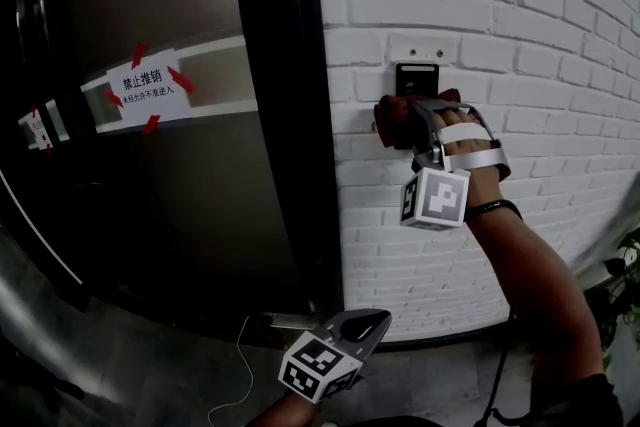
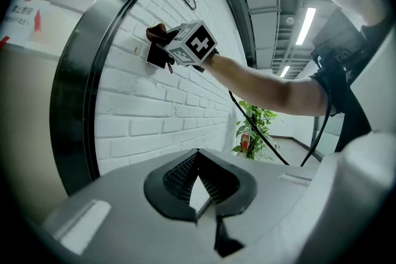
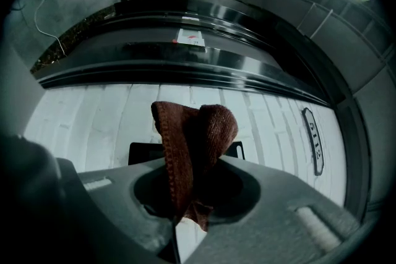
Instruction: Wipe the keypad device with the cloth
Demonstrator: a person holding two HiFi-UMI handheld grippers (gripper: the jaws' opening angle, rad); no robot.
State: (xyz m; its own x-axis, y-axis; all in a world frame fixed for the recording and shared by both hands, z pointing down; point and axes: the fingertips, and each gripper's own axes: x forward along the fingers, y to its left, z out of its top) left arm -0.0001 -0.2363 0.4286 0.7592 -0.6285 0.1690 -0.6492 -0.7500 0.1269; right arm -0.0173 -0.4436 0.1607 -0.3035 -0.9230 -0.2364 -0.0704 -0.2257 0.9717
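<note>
Two grippers show. The right gripper [image 1: 405, 127] has its fingers clamped on the reddish-brown cloth [image 3: 195, 133], which bunches out past their tips against the lower part of the black keypad device [image 1: 417, 78] on the white brick wall [image 1: 520, 35]. Held low, the left gripper [image 2: 198, 185] has its jaws closed and empty.

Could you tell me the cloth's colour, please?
The cloth is reddish brown; right gripper view shows it best.

Place: office-building corridor, room entrance
Wall: white painted brick wall [image 1: 480, 15]
Door: dark glass door [image 1: 180, 205], taped notice [image 1: 148, 85]
Fittings: number plate [image 3: 312, 140], strip lights [image 2: 305, 26], potted plant [image 2: 253, 127]
</note>
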